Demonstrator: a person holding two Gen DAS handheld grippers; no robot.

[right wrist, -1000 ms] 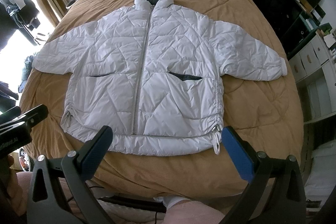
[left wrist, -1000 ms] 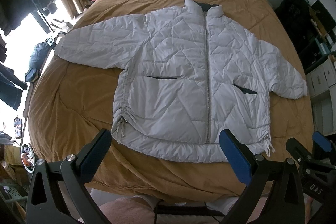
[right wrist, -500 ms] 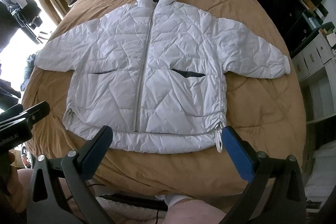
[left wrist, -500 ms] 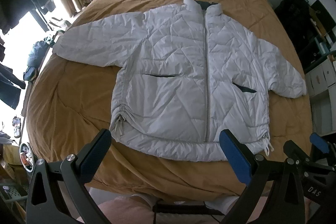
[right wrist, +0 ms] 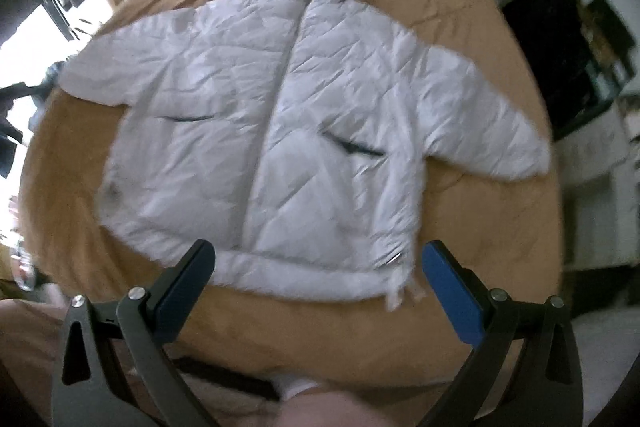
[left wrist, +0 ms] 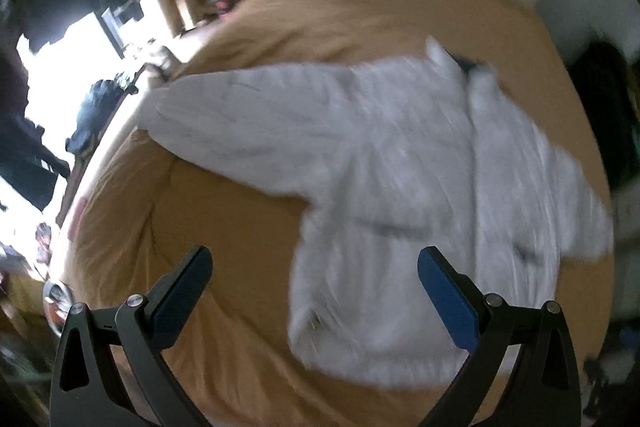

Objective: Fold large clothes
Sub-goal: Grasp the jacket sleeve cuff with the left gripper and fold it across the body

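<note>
bed [right wrist: 500, 267]: large, covered edge to edge by a tan quilted spread, soft, with shallow stitched creases; rounded corners at the near end.
jacket [right wrist: 280, 131]: white quilted puffer, diamond stitching, crinkled sheen; lies flat, front up, zipped, in the middle of the bed, collar at 12 o'clock, hem at 6 o'clock. in the left wrist view the jacket [left wrist: 420, 187] is blurred.
sleeves: both spread outward, one toward 9 o'clock, one toward 3 o'clock, each ending near a bed edge.
pockets: two dark slanted slits, one each side of the zip.
hem: thick padded band, a drawcord tab at its 4 o'clock corner.
open room: bare spread all round the jacket, widest at 12 o'clock and below the hem at 6 o'clock.
room: curtains and a bright window at 10 o'clock; dark bags and shelving at 2 o'clock; white headboard at 12 o'clock.
right gripper [right wrist: 318, 269]: fingers spread wide, blue pads, holding nothing, above the hem, not touching it.
left gripper [left wrist: 314, 277]: fingers spread wide, holding nothing, above the spread and the jacket's 8 o'clock corner.
</note>
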